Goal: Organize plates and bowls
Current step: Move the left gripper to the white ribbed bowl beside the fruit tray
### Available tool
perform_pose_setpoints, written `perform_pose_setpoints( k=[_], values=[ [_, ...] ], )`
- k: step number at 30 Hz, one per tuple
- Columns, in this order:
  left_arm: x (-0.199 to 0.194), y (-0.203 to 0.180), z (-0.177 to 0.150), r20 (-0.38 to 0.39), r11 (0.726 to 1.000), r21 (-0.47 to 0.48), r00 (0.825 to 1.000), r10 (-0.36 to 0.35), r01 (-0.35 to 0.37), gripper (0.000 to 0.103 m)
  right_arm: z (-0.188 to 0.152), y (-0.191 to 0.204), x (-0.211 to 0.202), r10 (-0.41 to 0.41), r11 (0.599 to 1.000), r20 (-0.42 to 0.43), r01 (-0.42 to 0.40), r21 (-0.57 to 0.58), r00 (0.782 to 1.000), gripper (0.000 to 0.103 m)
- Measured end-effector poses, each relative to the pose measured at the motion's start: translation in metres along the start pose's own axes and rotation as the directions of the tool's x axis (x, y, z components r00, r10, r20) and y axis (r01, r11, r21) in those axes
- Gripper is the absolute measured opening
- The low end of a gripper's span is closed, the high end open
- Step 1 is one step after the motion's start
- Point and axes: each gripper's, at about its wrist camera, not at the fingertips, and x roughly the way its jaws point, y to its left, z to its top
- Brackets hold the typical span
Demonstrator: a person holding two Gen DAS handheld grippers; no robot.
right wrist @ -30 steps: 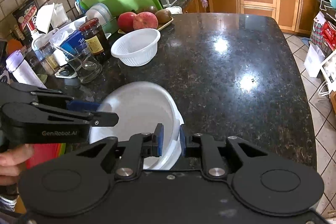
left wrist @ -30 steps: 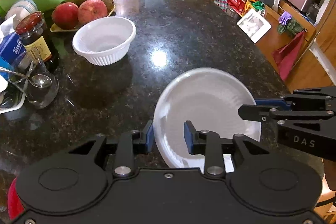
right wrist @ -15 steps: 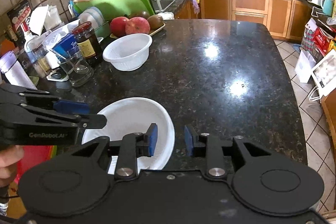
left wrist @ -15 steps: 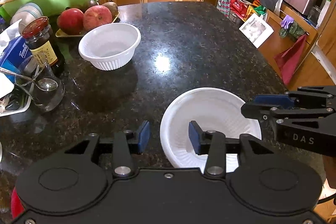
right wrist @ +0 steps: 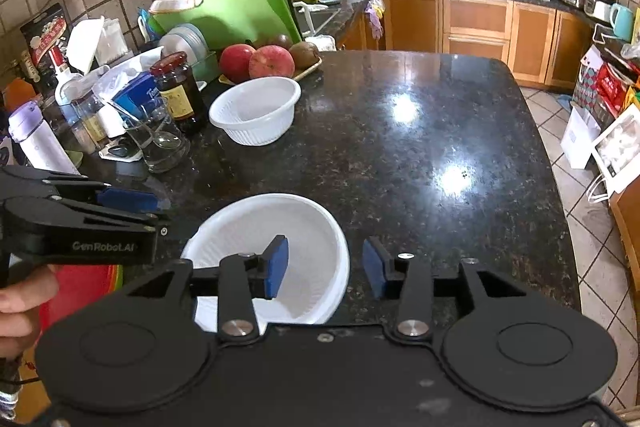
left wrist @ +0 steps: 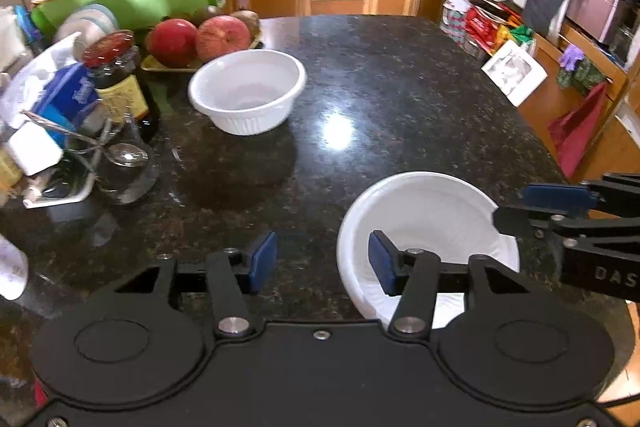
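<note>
Dark granite counter [right wrist: 420, 155] filling mid-frame. White plate [right wrist: 304, 227] lying flat at lower centre, empty. White ribbed bowl [right wrist: 256, 111] left of centre, apparently empty. Left tool [left wrist: 322, 261] and right tool [right wrist: 325, 269] just widened, parted, gripping nothing, one pad of each over the plate.

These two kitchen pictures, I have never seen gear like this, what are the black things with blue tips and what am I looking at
Those are handheld tongs, one in each of a person's hands, each with a camera looking along its two blue-tipped fingers. One picture is from the left tongs, the other from the right tongs; each also shows the other tongs at its edge. On the dark stone counter lies a white plate near the front edge, and farther back a white ribbed bowl, beside a jar, a glass and apples. Both tongs have just been opening and straddle the plate's rim on opposite sides without gripping. Nothing is held.
</note>
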Motion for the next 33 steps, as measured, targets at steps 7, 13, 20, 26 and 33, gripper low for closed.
perform_pose_setpoints(
  k=[7, 13, 20, 26, 33],
  values=[
    [-0.005, 0.008, 0.001, 0.014, 0.997, -0.023, 0.997, 0.070, -0.070, 0.058, 0.001, 0.011, -0.011, 0.010, 1.000, 0.033, -0.009, -0.015, 0.999, 0.046],
    [-0.010, 0.014, 0.000, 0.029, 0.994, -0.032, 0.994, 0.106, -0.105, 0.058, 0.003, 0.019, -0.016, 0.034, 0.999, 0.043, -0.033, -0.015, 0.998, 0.046],
    [-0.020, 0.021, 0.000, 0.066, 0.990, -0.051, 0.988, 0.138, -0.135, 0.058, 0.009, 0.030, -0.022, 0.030, 0.999, 0.081, -0.029, -0.014, 0.996, 0.047],
    [-0.028, 0.028, 0.003, 0.114, 0.985, -0.082, 0.981, 0.159, -0.150, 0.059, 0.018, 0.040, -0.027, 0.037, 0.999, 0.132, -0.035, -0.019, 0.991, 0.054],
    [-0.038, 0.043, 0.013, 0.196, 0.975, -0.173, 0.965, 0.174, -0.140, 0.062, 0.026, 0.054, -0.034, -0.029, 0.995, 0.318, 0.058, -0.083, 0.948, 0.058]
  ],
)
